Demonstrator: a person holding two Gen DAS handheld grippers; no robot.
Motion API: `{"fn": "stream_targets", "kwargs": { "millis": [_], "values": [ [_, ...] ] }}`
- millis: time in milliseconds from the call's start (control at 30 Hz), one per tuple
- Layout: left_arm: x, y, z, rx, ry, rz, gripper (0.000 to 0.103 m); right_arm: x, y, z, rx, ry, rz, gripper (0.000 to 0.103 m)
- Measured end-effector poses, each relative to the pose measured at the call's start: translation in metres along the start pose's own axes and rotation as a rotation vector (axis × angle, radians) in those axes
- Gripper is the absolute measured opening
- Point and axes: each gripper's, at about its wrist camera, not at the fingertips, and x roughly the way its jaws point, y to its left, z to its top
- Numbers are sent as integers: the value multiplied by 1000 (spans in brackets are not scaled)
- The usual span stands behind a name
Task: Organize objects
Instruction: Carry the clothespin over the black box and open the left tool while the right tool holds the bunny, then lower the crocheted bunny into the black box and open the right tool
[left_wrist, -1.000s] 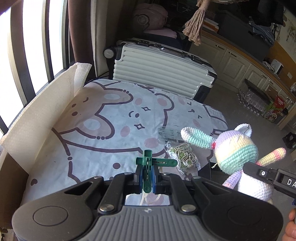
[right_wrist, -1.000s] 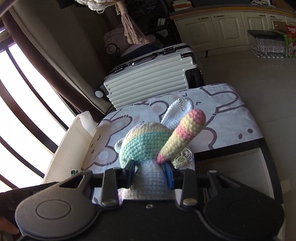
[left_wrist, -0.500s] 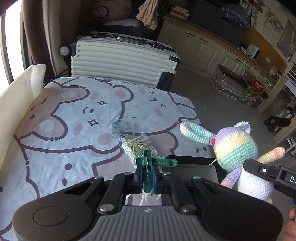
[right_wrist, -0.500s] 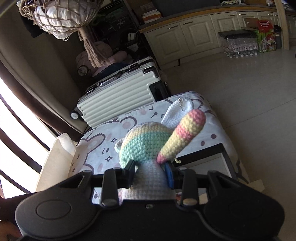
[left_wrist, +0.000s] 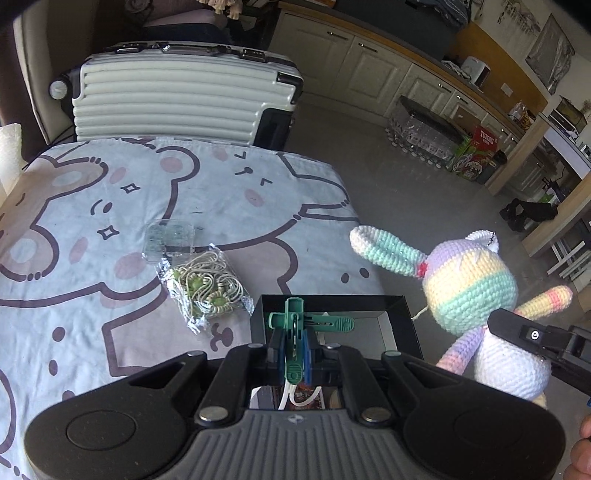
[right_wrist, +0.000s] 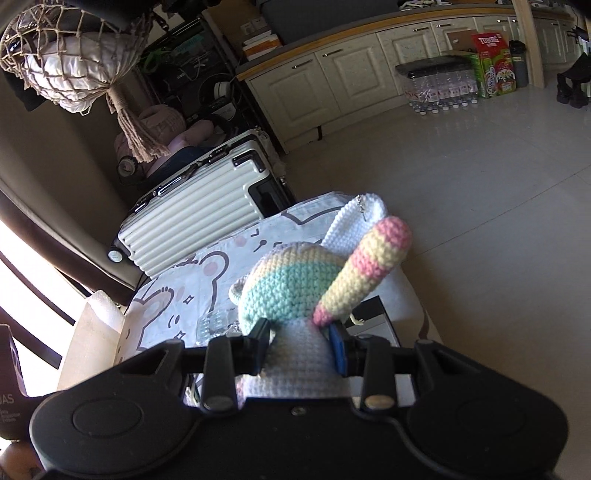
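Note:
My left gripper (left_wrist: 293, 345) is shut on a green clothespin (left_wrist: 295, 325) and holds it over an open black box (left_wrist: 400, 317) at the table's near right edge. My right gripper (right_wrist: 301, 345) is shut on the white body of a pastel crocheted bunny (right_wrist: 284, 284). The bunny (left_wrist: 469, 284) hangs in the air to the right of the box in the left wrist view, with the right gripper's finger (left_wrist: 532, 336) across it. A clear bag of green and white hair ties (left_wrist: 205, 282) and a small clear plastic case (left_wrist: 170, 242) lie on the bear-print cloth (left_wrist: 110, 206).
A white ribbed suitcase (left_wrist: 177, 99) stands behind the table. A white foam sheet (right_wrist: 96, 332) stands along the table's left side. Kitchen cabinets (right_wrist: 369, 62), bottled water packs (left_wrist: 424, 136) and bare floor lie to the right.
Both grippers have moved right and toward the box. The clothespin now sits over the box's opening. The bunny stays held, and the right wrist view has tilted up toward the room.

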Motion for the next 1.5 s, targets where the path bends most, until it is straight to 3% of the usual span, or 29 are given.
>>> {"fn": "stream_targets", "kwargs": {
  "millis": [200,467,500,567,633,967,1100,1300,1500],
  "values": [
    [37,-9,2,4,57,-33,10,10,-8,2,-21,25,-3,36],
    [79,-16,4,9,100,5,11,23,-21,4,-49,56,-19,36],
    [82,-13,5,-5,100,7,12,24,-23,5,-48,57,-21,36],
    [88,-8,7,-28,107,7,26,27,-25,7,-47,56,-21,36],
    [91,-2,10,-51,109,6,36,31,-27,8,-51,57,-20,36],
    [72,28,28,-148,47,34,36,53,-22,8,-136,112,30,36],
    [57,46,37,-189,-1,59,36,63,-16,5,-188,157,118,36],
    [56,64,42,-215,2,70,36,87,4,-8,-299,271,241,36],
    [63,68,42,-186,18,72,36,121,22,-28,-454,432,171,36]
  ]
}}
